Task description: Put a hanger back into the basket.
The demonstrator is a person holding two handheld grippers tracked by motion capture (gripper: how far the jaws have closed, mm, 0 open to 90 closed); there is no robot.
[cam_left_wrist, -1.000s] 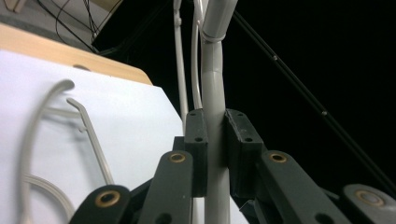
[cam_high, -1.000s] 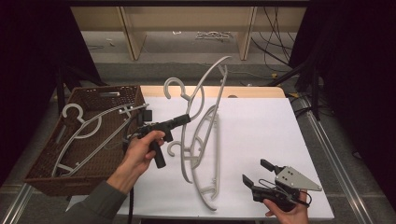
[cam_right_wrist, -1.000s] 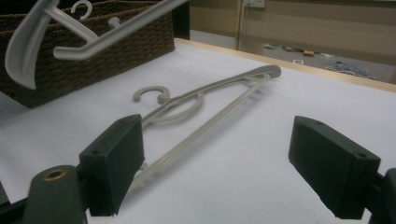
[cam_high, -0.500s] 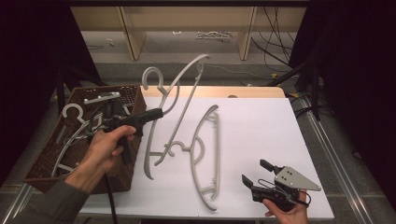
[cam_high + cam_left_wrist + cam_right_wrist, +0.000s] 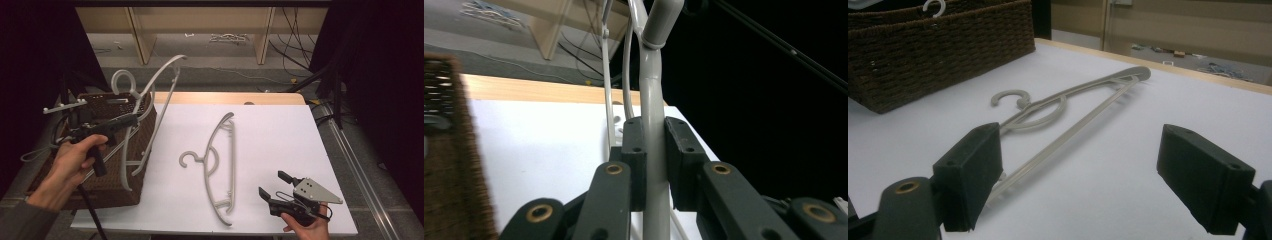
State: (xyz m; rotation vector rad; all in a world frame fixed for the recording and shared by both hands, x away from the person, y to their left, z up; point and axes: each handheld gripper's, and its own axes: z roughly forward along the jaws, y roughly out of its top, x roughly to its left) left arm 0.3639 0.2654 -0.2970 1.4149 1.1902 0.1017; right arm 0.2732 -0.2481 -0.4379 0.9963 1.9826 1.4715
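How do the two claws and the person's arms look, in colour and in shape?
Both claws are black. The left claw has a pistol-like handle and a black cable hanging below. The right claw carries a grey three-cornered plate with small holes. Their jaws end in blocky black pads on arms with brass-coloured rivets. The left forearm wears a grey sleeve.

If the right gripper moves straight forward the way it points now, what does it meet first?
Most likely the grey hanger lying flat on the white table. The open right gripper points at its near end; beyond it stands the wicker basket.

Black grippers (image 5: 272,196) (brass rivets, grey plate), grey sleeve (image 5: 20,217).
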